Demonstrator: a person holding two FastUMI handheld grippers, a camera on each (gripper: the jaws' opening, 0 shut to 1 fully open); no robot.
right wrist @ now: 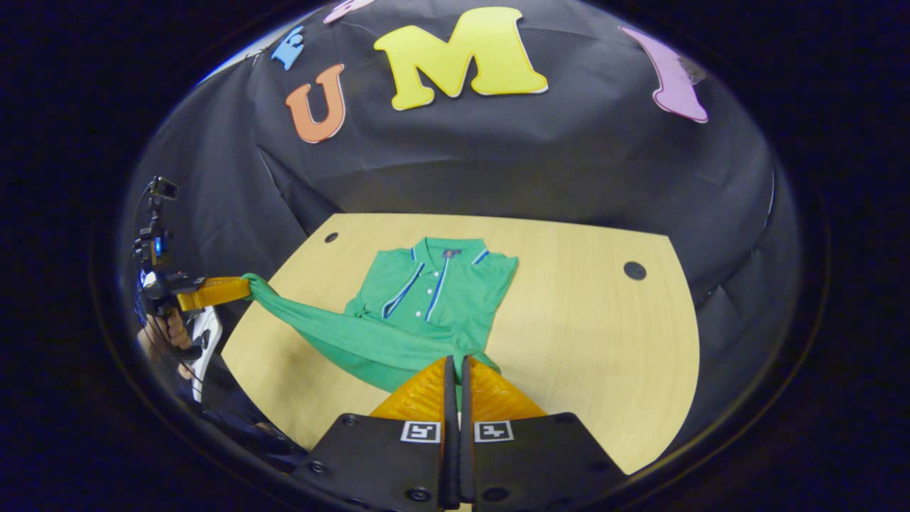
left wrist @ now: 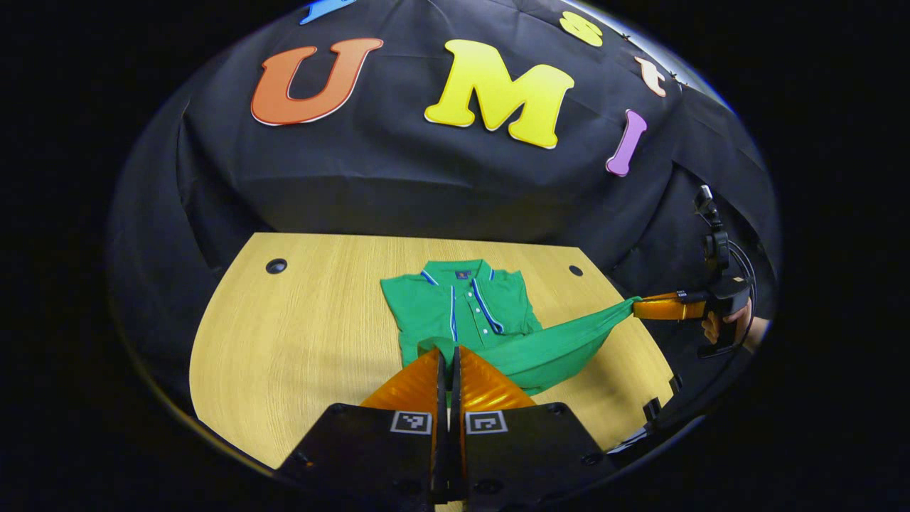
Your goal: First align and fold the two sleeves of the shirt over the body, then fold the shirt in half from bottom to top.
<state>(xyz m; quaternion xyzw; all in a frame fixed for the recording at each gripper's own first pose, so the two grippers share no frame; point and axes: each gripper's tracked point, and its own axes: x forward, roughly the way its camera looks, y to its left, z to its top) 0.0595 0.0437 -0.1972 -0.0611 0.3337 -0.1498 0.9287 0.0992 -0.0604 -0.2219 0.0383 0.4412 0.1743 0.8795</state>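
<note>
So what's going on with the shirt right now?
A person holds a claw in each hand, and both are shut on the bottom hem of the green polo shirt with blue-and-white trim. The left claw and right claw have the hem lifted and stretched between them above the light wooden table. The collar end lies flat with the sleeves apparently tucked in, so this looks like the bottom-to-top fold.

Bright, even light from overhead falls on the pale wooden tabletop [left wrist: 298, 334], throwing soft shadows beneath the lifted green polo shirt [left wrist: 462, 306], everything sharp at centre yet bowed and dimmer toward the fisheye edges.
</note>
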